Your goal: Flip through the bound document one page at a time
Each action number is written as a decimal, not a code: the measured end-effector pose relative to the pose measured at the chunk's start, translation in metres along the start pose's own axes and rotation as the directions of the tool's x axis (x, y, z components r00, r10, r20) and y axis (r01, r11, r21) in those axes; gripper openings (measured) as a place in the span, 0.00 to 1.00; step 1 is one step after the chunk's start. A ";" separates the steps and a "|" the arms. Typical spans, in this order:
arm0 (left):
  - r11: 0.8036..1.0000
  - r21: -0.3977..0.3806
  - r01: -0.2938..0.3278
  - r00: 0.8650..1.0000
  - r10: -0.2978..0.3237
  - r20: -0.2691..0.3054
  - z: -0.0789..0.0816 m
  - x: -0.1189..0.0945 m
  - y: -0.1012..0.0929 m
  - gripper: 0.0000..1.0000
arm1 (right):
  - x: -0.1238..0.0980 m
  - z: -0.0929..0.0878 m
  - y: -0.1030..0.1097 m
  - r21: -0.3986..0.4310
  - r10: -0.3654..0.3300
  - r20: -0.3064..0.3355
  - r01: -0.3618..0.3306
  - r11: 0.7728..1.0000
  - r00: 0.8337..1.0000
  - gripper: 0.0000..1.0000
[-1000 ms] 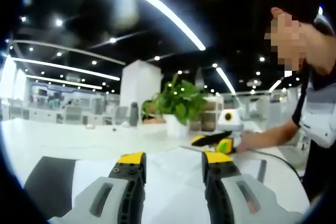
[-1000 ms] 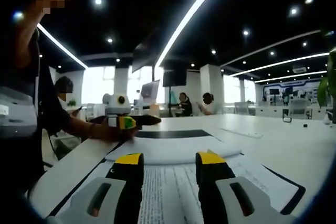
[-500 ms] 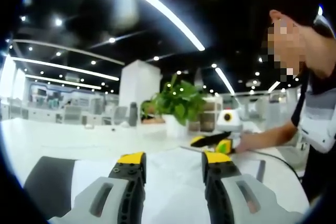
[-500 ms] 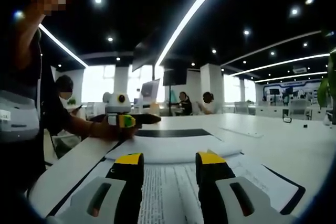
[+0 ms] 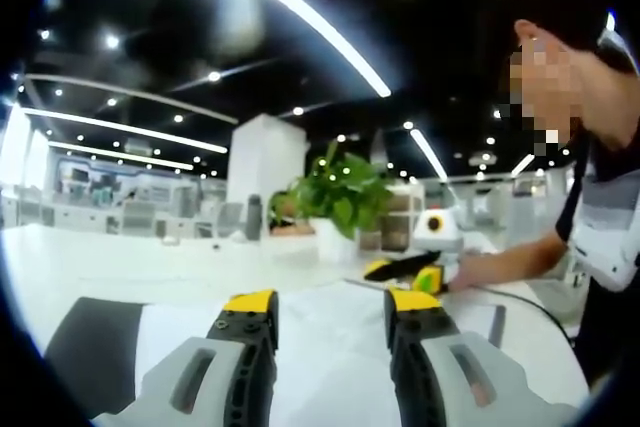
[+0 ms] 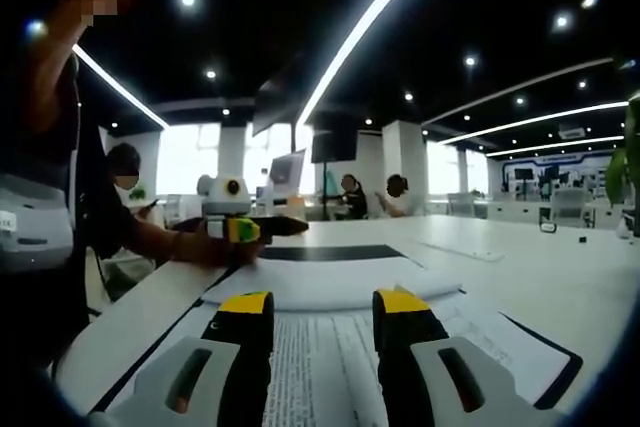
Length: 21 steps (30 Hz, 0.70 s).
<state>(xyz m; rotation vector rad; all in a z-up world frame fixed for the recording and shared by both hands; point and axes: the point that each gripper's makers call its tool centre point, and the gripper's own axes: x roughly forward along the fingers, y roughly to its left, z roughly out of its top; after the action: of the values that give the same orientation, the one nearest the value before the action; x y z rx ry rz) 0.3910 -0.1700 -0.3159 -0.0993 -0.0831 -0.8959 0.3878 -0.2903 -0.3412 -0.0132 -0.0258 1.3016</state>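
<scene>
A: Has anything moved since the earlier frames?

B: Almost nothing. Both views sit as they did, and the grippers hold the same stations over the bound document.

A: Start with the left gripper view.

B: The left gripper (image 5: 330,309) hovers low over a white page of the bound document (image 5: 330,347), its yellow-tipped fingers (image 5: 248,303) apart with nothing between them. A dark mat (image 5: 95,342) shows under the paper at the left, on the white bench (image 5: 120,267). Beyond the page, the right gripper (image 5: 410,272) comes in from the right in the person's hand (image 5: 470,269), down at the far edge of the paper. A potted plant (image 5: 340,197) stands behind on the bench.

A: And the right gripper view?

B: Here the right gripper's fingers (image 6: 245,305) are also apart and empty, just above a printed page. Lines of text run up between them. Ahead, a curled sheaf of pages (image 6: 320,292) lies across the document. The left gripper sits at its far left end.

A: How far along is the flipping?

B: I judge some pages are already turned, going by that curled sheaf, but no page is pinched now. The next leaf still has to be caught and carried over. How many remain I cannot tell.

A: What does one view give that the other lacks?

B: The right gripper view shows the print and the curled sheaf. The left gripper view shows the plant and the page as bare white.
</scene>
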 end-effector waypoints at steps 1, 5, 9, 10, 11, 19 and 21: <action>1.000 0.001 0.001 1.000 -0.001 -0.001 0.000 0.000 0.000 0.43 | 0.000 0.000 0.000 0.000 0.000 0.000 0.000 1.000 1.000 0.42; 1.000 0.002 0.004 1.000 -0.004 -0.004 -0.001 0.001 -0.001 0.44 | 0.000 0.000 0.000 -0.001 -0.001 -0.001 0.001 1.000 1.000 0.42; 1.000 0.005 0.006 1.000 -0.006 -0.006 -0.001 0.002 -0.002 0.45 | -0.001 0.001 0.000 -0.001 -0.004 0.001 0.004 1.000 1.000 0.43; 1.000 0.006 0.007 1.000 -0.007 -0.007 -0.001 0.002 -0.003 0.45 | -0.001 0.001 0.000 -0.003 -0.003 0.000 0.003 1.000 1.000 0.43; 1.000 0.007 0.008 1.000 -0.008 -0.008 -0.001 0.003 -0.004 0.46 | -0.001 0.001 0.000 -0.004 -0.003 0.000 0.003 1.000 1.000 0.43; 1.000 0.015 0.011 1.000 -0.011 -0.020 -0.004 0.005 -0.008 0.48 | -0.004 0.004 -0.002 -0.009 -0.012 0.005 0.012 1.000 1.000 0.44; 1.000 0.017 0.013 1.000 -0.012 -0.020 -0.004 0.005 -0.008 0.48 | -0.004 0.003 -0.003 -0.010 -0.015 0.003 0.015 1.000 1.000 0.44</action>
<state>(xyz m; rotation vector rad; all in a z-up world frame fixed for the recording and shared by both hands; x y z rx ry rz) 0.3881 -0.1789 -0.3189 -0.0745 -0.0730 -0.9085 0.3892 -0.2953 -0.3378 -0.0201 -0.0351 1.2861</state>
